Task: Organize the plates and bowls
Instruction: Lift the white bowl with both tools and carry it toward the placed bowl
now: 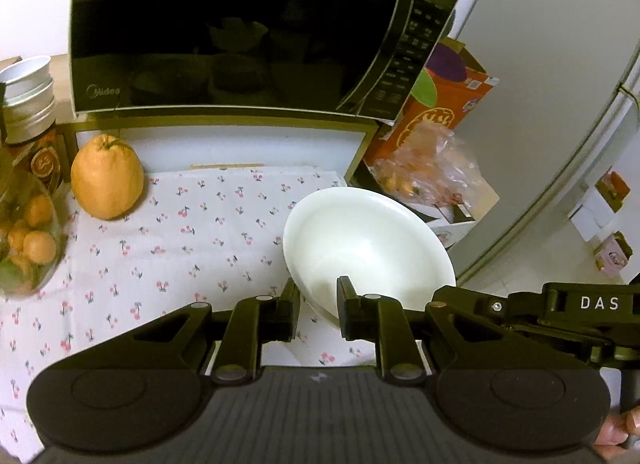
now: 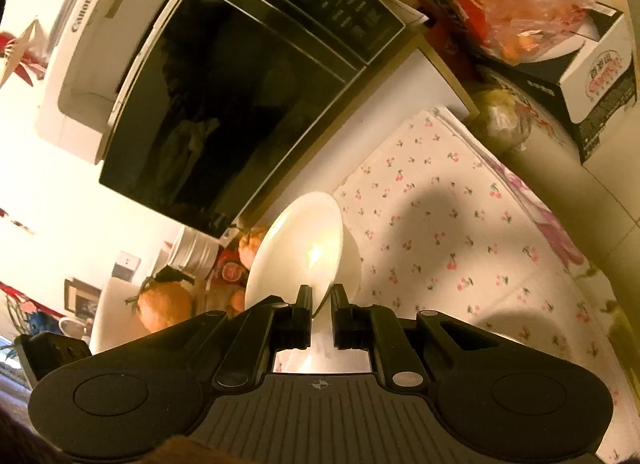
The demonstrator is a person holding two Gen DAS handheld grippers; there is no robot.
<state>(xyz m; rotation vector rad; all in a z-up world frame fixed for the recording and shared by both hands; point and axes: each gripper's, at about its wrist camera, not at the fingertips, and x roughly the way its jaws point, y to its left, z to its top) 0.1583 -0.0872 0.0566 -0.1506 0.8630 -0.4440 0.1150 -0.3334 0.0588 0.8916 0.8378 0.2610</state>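
Observation:
A white bowl [image 1: 368, 240] hangs tilted above the cherry-print cloth [image 1: 180, 248], in front of the microwave. My left gripper [image 1: 318, 294] is shut on the bowl's near rim, one finger inside and one outside. From the right, my right gripper [image 1: 440, 298] reaches the same bowl's right rim. In the right wrist view the bowl [image 2: 296, 248] shows nearly edge-on, and the right gripper [image 2: 320, 296] is shut on its rim. A stack of white bowls [image 1: 28, 79] stands at the far left beside the microwave.
A black microwave [image 1: 240, 23] fills the back, with a white printer [image 2: 100, 43] on top. A large orange fruit [image 1: 107, 177] and a bag of small oranges [image 1: 28, 240] lie at the left. A red box and a plastic bag [image 1: 432, 167] stand at the right, by the fridge [image 1: 540, 103].

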